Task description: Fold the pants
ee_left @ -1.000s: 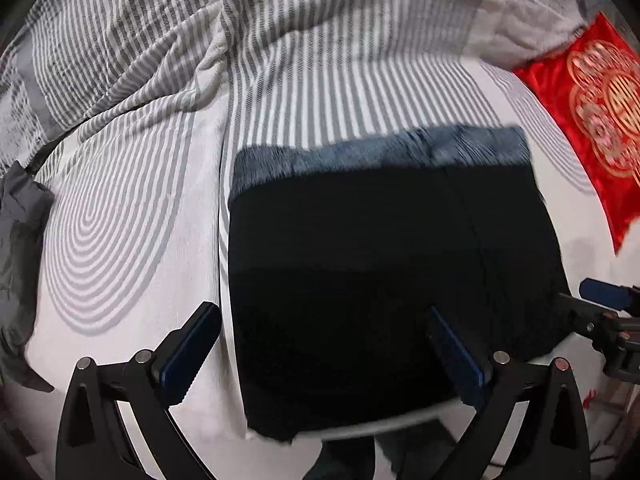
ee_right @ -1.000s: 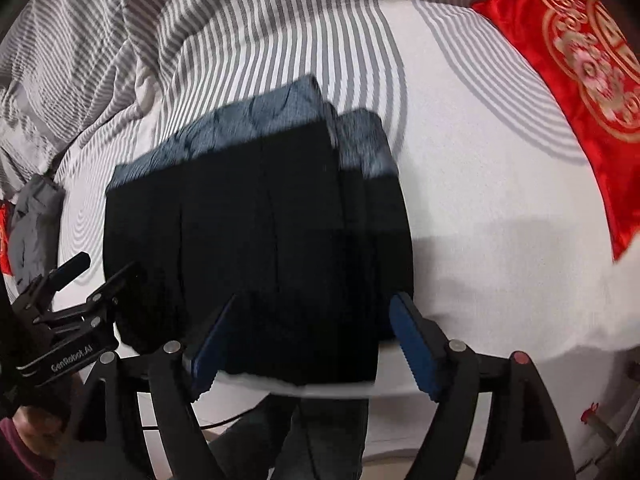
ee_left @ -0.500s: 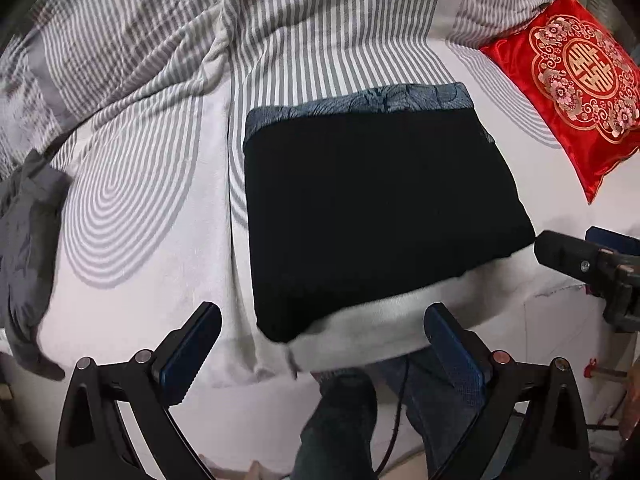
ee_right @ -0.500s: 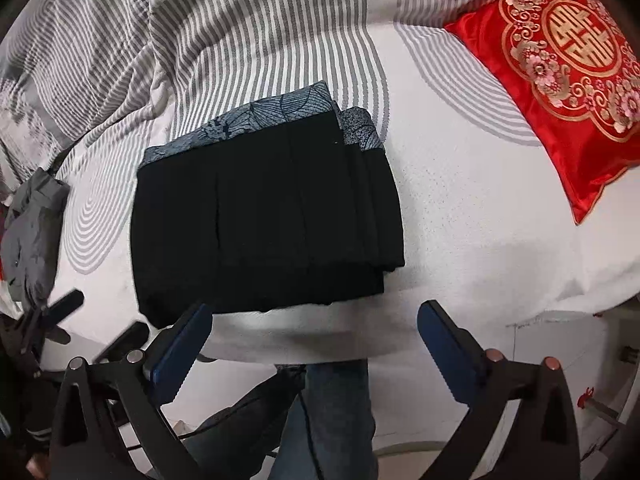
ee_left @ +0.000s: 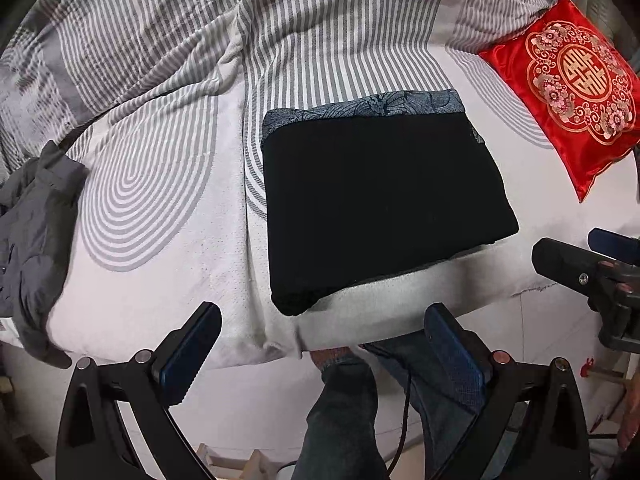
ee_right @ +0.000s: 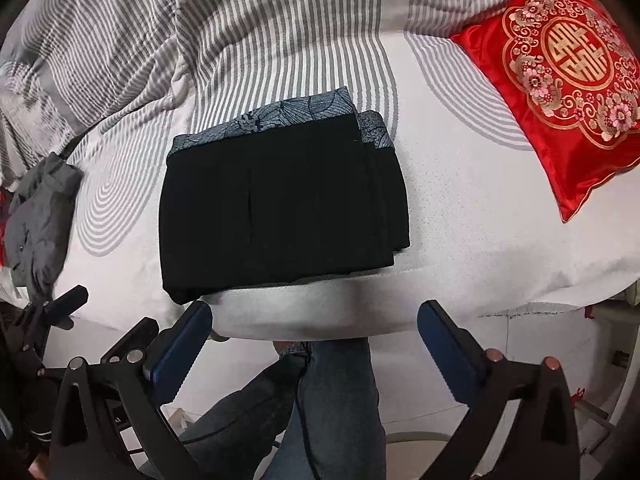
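The black pants lie folded into a compact rectangle on the bed, with a blue-grey patterned band along the far edge. They show in the right wrist view too, with stacked layers at the right side. My left gripper is open and empty, held off the bed's near edge, below the pants. My right gripper is open and empty too, also off the near edge. The right gripper shows at the right of the left wrist view.
A red embroidered cushion lies at the right on the bed. A grey garment lies at the left edge. A striped grey-and-white duvet is bunched at the back. The person's legs in jeans stand below the bed's edge.
Both grippers have pulled back from the pants toward the near edge and off the bed. The pants stay folded where they lay.
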Demonstrator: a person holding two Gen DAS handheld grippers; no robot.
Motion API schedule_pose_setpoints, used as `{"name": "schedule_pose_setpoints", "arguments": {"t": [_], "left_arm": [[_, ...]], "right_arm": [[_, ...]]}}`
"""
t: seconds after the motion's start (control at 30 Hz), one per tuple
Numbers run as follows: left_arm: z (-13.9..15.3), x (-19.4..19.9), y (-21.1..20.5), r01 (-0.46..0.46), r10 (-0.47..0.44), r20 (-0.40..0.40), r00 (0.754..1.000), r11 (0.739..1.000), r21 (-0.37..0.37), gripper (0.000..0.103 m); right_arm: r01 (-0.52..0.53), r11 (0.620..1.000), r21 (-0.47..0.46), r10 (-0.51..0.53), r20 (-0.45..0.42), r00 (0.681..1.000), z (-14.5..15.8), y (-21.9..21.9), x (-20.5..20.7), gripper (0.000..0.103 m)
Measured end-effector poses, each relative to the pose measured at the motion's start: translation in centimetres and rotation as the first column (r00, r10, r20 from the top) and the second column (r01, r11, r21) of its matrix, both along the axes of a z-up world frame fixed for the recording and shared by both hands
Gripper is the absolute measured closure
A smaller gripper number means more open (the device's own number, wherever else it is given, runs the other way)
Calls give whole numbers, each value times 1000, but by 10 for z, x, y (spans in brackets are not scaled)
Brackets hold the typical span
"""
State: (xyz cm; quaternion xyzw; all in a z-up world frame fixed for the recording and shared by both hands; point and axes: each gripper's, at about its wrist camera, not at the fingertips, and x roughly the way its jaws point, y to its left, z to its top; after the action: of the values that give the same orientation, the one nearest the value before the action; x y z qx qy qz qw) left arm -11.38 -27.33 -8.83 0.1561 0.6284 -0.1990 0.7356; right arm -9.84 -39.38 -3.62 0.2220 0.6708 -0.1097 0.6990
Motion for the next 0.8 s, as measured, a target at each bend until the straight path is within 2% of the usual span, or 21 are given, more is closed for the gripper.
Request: {"name": "schedule_pose_setpoints", "arguments": {"t": [0.33, 0.8], "left_arm": [[16, -3, 6, -10, 11, 26, 1000, 1000, -20, 1], [24, -4, 10, -23, 25, 34, 999, 998, -51, 1]], "right_arm": [[-32, 999, -11, 32, 6, 999, 14, 13, 0, 0], [-67, 996, -61, 68, 12, 998, 28, 22, 0, 0]]}}
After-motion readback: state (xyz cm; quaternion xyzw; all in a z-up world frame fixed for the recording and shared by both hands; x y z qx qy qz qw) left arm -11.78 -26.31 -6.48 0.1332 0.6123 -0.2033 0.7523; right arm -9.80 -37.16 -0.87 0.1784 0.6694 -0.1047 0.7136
